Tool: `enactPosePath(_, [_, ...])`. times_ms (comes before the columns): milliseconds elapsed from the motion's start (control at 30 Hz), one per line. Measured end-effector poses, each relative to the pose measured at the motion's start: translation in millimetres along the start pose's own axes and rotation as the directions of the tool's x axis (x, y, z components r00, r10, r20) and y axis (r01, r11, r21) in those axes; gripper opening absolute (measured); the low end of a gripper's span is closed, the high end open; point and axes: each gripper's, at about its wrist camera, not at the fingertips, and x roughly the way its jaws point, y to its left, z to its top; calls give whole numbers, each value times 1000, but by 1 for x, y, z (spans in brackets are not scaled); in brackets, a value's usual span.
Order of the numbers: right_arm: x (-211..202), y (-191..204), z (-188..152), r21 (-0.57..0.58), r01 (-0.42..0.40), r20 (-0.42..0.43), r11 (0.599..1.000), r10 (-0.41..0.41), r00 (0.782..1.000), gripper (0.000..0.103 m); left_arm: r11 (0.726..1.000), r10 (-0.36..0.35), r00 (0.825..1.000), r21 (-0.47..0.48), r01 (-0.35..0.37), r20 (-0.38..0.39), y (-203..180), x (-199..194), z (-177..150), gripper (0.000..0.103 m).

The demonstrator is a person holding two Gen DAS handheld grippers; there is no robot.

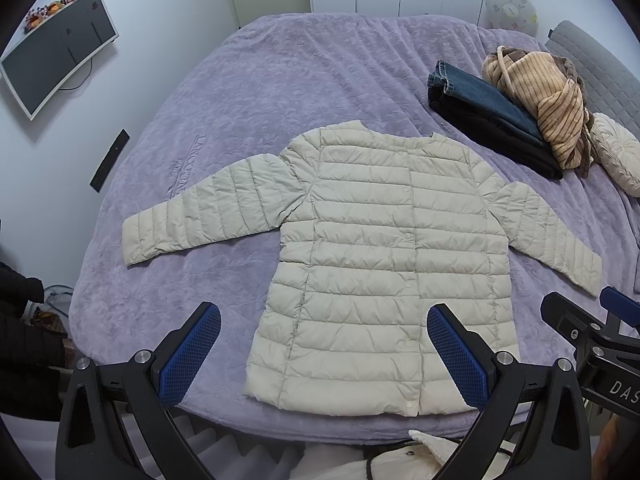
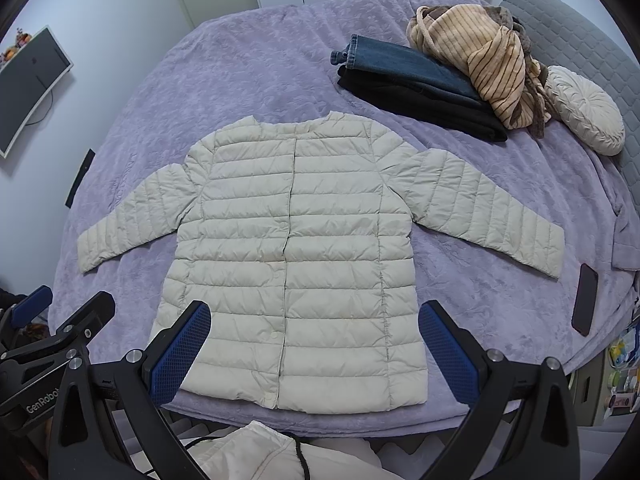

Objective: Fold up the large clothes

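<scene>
Finding jacket (image 1: 384,264) spread flat mid-bed (image 1: 256,80), we held left gripper (image 1: 324,356) and right gripper (image 2: 314,348) spread, empty, near hem; judged sleeve cuffs best first pinch.

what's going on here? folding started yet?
Not yet. A cream puffer jacket lies flat and buttoned on the purple bedspread, both sleeves spread out. The person holds the left tongs and right tongs open above the hem, touching nothing. Folded jeans on a black garment, with a striped robe heaped on them, sit near the headboard, and a phone lies at the bed's right edge.
</scene>
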Motion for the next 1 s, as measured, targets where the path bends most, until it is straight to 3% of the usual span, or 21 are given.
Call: enactPosePath(1000, [6, 4, -2, -2, -3, -9, 1000, 3, 1000, 103, 1000, 3, 1000, -1, -3, -4, 1, 2, -2, 103])
